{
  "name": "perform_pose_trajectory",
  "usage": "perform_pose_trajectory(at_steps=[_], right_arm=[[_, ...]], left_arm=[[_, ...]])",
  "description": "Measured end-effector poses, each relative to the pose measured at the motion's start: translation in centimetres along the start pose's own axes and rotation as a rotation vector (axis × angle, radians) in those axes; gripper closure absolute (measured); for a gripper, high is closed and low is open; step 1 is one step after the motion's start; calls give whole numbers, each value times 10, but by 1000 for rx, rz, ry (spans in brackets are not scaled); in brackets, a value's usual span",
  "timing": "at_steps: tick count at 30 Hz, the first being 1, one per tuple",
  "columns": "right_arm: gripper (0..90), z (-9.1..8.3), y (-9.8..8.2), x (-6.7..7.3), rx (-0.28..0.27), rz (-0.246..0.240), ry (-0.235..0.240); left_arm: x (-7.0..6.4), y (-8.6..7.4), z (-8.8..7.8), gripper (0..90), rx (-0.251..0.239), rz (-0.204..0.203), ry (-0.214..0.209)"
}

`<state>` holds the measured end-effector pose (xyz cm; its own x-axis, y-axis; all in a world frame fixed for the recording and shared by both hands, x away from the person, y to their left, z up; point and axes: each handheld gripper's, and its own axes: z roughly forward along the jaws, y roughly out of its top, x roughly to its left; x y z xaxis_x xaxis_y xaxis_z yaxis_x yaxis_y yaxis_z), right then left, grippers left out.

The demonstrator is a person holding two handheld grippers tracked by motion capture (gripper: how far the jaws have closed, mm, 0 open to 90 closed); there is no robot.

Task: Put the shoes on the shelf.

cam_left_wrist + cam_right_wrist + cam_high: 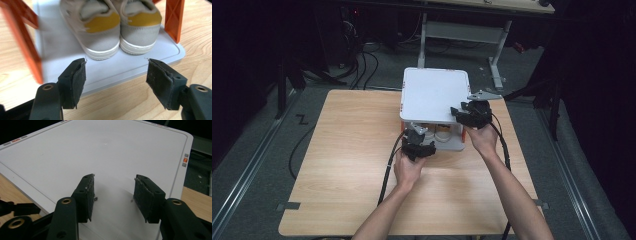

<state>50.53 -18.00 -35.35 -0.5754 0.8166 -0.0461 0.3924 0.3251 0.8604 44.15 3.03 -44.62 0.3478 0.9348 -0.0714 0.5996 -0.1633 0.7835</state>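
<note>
A white two-tier rack (432, 92) with orange posts stands at the far middle of the wooden bench (347, 165). On its lower shelf (140, 68) sits a pair of shoes (112, 27), grey with yellow heel patches and white soles, side by side and touching, heels toward the person. The left gripper (418, 145) hangs just in front of the rack's near edge, low over the bench, pointing at the shoes; its jaws stand apart with nothing between them, and the shoe heels lie a little beyond the pads (78, 82), not touching them. An orange post (173, 18) rises to the right of the shoes in the left gripper view, another, blurred, at the left. The right gripper (472, 114) rests over the near right corner of the rack's top shelf (105, 150), its jaws also apart, empty, with their tips close above the plain white surface; whether they touch it I cannot tell. Each gripper is held in a hand, forearms coming in from the near side, a black cable trailing from each.
</note>
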Motion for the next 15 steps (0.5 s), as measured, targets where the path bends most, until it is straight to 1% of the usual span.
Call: perform_pose_trajectory(at_steps=[3, 7, 10, 12, 15], right_arm=[[507, 0, 0, 0, 2, -2, -1], [506, -1, 0, 0, 7, -3, -1], [506, -1, 0, 0, 6, 1, 1], [506, -1, 0, -1, 3, 5, 5], [495, -1, 0, -2, -1, 15, 14]], left_arm=[[7, 1, -12, 321, -28, 0, 1], [14, 3, -23, 323, -50, -4, 3], [20, 5, -30, 323, -61, -16, -13], [24, 6, -34, 323, -72, -10, -23], [30, 7, -40, 322, -76, -15, -34]])
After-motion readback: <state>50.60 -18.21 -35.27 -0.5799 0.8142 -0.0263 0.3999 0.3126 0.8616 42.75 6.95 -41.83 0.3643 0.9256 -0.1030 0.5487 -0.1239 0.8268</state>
